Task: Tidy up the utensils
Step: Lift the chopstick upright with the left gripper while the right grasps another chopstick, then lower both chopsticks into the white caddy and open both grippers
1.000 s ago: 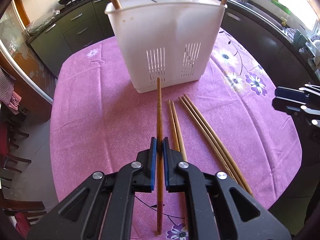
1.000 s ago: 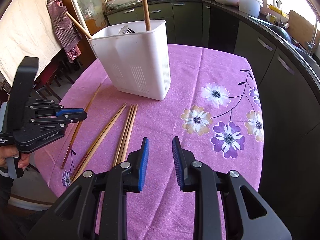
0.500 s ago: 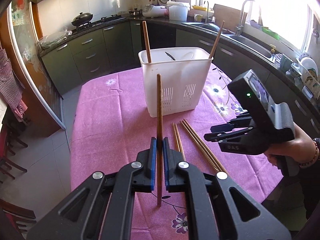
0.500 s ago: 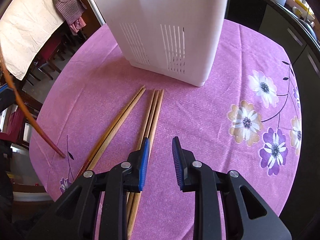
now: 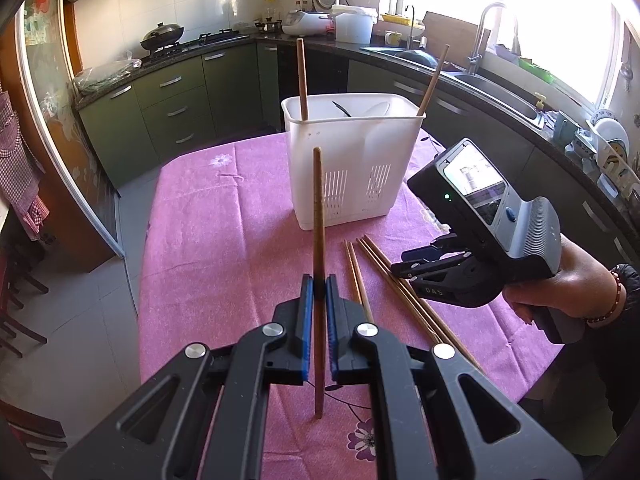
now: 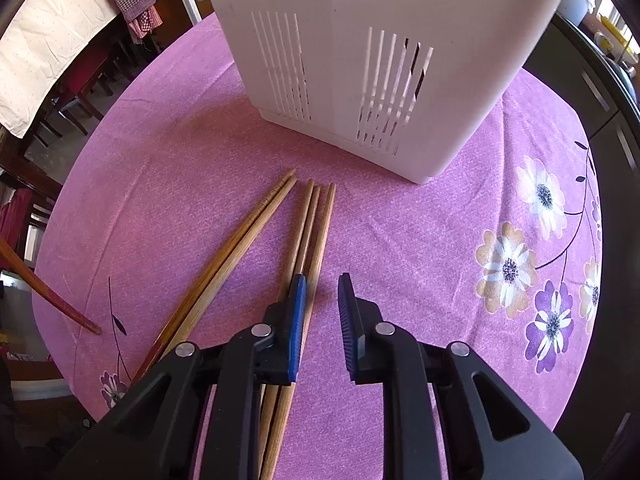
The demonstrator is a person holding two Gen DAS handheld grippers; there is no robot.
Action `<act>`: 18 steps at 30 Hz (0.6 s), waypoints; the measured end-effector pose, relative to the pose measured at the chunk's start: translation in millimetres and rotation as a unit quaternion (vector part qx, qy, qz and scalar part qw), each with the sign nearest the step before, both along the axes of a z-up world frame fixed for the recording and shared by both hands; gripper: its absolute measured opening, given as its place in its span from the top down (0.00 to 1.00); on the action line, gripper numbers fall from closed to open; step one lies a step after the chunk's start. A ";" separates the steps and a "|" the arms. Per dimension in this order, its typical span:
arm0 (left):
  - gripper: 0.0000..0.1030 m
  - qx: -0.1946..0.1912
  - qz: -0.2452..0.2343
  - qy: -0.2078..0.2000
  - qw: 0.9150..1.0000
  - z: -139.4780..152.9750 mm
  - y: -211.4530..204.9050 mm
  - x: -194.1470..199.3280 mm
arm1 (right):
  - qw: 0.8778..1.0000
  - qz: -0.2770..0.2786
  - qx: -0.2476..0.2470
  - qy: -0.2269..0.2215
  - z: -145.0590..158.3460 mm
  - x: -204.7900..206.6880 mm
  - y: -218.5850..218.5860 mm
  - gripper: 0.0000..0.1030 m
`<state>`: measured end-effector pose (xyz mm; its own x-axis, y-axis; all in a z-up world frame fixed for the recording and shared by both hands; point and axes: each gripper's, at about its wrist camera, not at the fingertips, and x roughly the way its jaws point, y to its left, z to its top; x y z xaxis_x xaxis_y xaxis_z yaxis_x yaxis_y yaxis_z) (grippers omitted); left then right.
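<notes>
My left gripper [image 5: 319, 285] is shut on a dark brown chopstick [image 5: 318, 216] and holds it clear of the pink tablecloth [image 5: 224, 248], short of the white utensil holder [image 5: 352, 160]. That chopstick's tip [image 6: 60, 308] shows at the left edge of the right wrist view. My right gripper [image 6: 322, 285] points down over three loose chopsticks [image 6: 310, 232]. Its jaws are closing with only cloth between the pads. The three pass under its left finger [image 6: 298, 320]. A second pair [image 6: 240, 240] lies to their left. The right gripper [image 5: 404, 270] hovers above the sticks.
Two chopsticks [image 5: 302, 76] and a spoon stand in the holder [image 6: 380, 60]. The round table's edge [image 6: 576, 380] lies close on the right, and dark cabinets [image 5: 180, 108] and a sink counter surround it. Chairs [image 6: 84, 92] stand to the left.
My left gripper has risen and tipped up with the chopstick. My right gripper has come down close over the loose chopsticks near the holder, and its jaws have narrowed.
</notes>
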<state>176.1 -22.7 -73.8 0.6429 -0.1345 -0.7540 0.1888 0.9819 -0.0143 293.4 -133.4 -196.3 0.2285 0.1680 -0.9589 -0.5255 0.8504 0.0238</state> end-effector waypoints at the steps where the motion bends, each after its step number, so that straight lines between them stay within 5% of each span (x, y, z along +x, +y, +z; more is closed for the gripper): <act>1: 0.94 -0.001 0.000 0.000 1.000 0.0 0.4 -0.6 | 1.000 0.001 -0.002 0.001 -0.7 0.0 2.0 0.83; 11: 0.94 -0.001 0.001 -0.003 1.000 -0.5 0.8 -3.0 | 1.000 0.009 0.000 -0.027 6.6 -5.3 17.8 0.94; 18: 0.94 -0.001 0.003 -0.009 1.000 4.7 1.6 -6.3 | 0.988 -0.021 0.091 -0.120 98.0 -34.6 -27.9 0.94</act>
